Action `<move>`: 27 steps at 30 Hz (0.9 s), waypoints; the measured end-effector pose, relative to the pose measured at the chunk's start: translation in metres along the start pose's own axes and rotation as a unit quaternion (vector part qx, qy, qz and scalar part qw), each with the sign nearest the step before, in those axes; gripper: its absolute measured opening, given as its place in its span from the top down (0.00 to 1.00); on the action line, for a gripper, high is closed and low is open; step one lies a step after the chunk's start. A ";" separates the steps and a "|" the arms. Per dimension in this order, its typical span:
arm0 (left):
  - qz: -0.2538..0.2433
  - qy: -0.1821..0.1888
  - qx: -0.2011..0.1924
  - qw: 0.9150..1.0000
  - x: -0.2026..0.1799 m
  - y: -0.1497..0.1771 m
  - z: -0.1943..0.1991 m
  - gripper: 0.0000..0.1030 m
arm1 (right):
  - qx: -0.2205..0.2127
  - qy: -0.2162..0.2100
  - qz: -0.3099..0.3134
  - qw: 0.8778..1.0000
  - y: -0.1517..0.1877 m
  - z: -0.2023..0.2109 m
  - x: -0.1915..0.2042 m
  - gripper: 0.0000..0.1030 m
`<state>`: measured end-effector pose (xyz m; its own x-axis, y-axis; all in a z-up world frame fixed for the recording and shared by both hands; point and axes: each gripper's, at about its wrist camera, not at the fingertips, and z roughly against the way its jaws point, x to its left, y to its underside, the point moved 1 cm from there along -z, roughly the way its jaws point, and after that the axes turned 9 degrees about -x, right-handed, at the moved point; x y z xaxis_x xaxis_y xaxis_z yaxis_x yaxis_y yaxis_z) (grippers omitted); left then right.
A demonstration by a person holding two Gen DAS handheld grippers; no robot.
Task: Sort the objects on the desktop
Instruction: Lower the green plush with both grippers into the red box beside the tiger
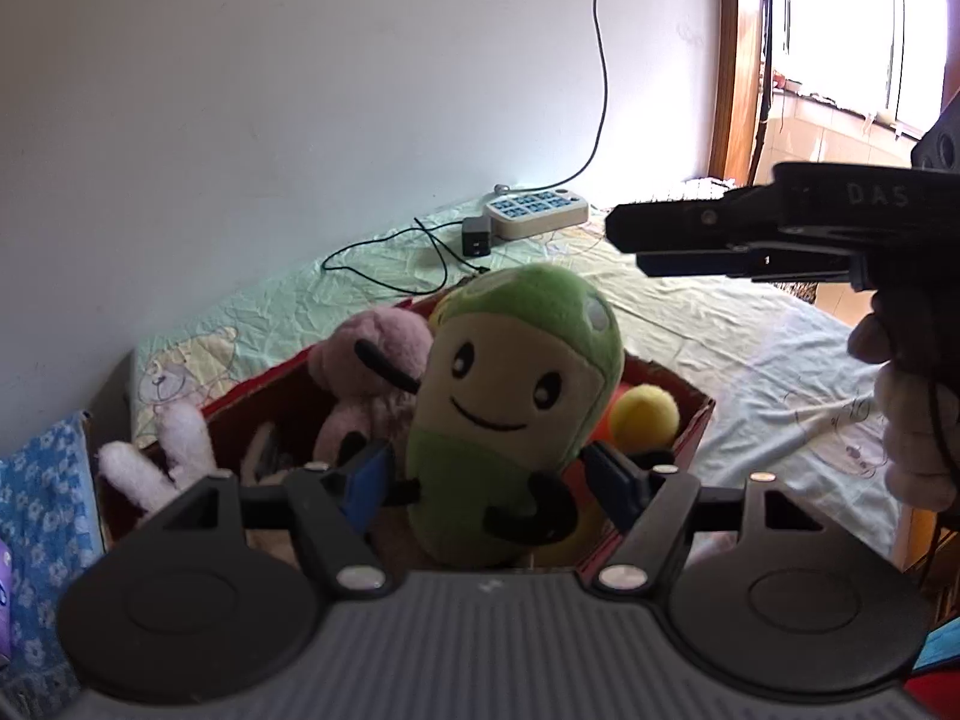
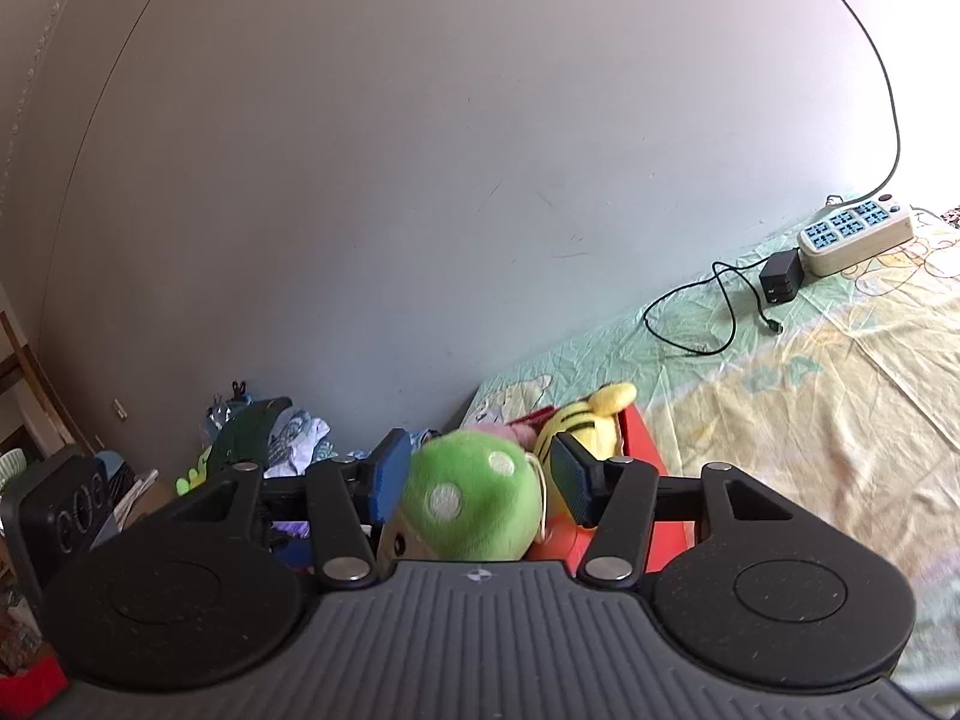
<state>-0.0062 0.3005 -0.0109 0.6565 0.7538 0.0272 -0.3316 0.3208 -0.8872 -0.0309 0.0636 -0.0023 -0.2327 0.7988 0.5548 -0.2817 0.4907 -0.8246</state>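
Observation:
A green plush toy [image 1: 510,408] with a smiling cream face stands upright in a red cardboard box [image 1: 690,426] on the bed. My left gripper [image 1: 489,480] has its blue pads on both sides of the toy's lower body and is shut on it. My right gripper [image 1: 648,240] appears from the side at the upper right, above the box, held by a hand. In the right wrist view the right gripper [image 2: 477,474] is open, its pads astride the toy's green spotted head [image 2: 474,501], apart from it.
The box also holds a pink plush [image 1: 372,372], a white fluffy plush [image 1: 162,456] and a yellow striped plush [image 2: 591,420]. A power strip [image 1: 534,213] with a black adapter [image 1: 477,237] and cable lies by the wall. Clutter [image 2: 258,438] sits left of the bed.

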 end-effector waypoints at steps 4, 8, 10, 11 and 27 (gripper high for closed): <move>0.034 0.028 -0.003 0.999 0.003 -0.004 -0.003 0.29 | 0.018 0.001 -0.004 1.000 0.002 -0.023 0.001 0.59; 0.045 0.027 0.014 0.998 0.004 0.007 -0.010 0.29 | 0.052 -0.007 -0.005 0.999 0.010 -0.036 0.006 0.60; 0.056 0.031 0.021 0.998 0.006 0.011 -0.008 0.29 | 0.071 -0.003 0.013 0.997 0.013 -0.042 0.010 0.61; 0.060 0.032 0.022 0.997 0.007 0.013 -0.007 0.28 | 0.077 -0.004 0.017 0.997 0.014 -0.043 0.012 0.61; 0.137 0.044 0.039 0.989 0.020 0.018 -0.018 0.21 | 0.123 0.007 0.022 0.992 0.039 -0.035 0.005 0.60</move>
<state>0.0127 0.3112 -0.0350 0.5897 0.7672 -0.2524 -0.5546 0.1575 -0.8171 -0.0101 0.0994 -0.0354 -0.2371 0.8232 0.5159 -0.4899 0.3572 -0.7952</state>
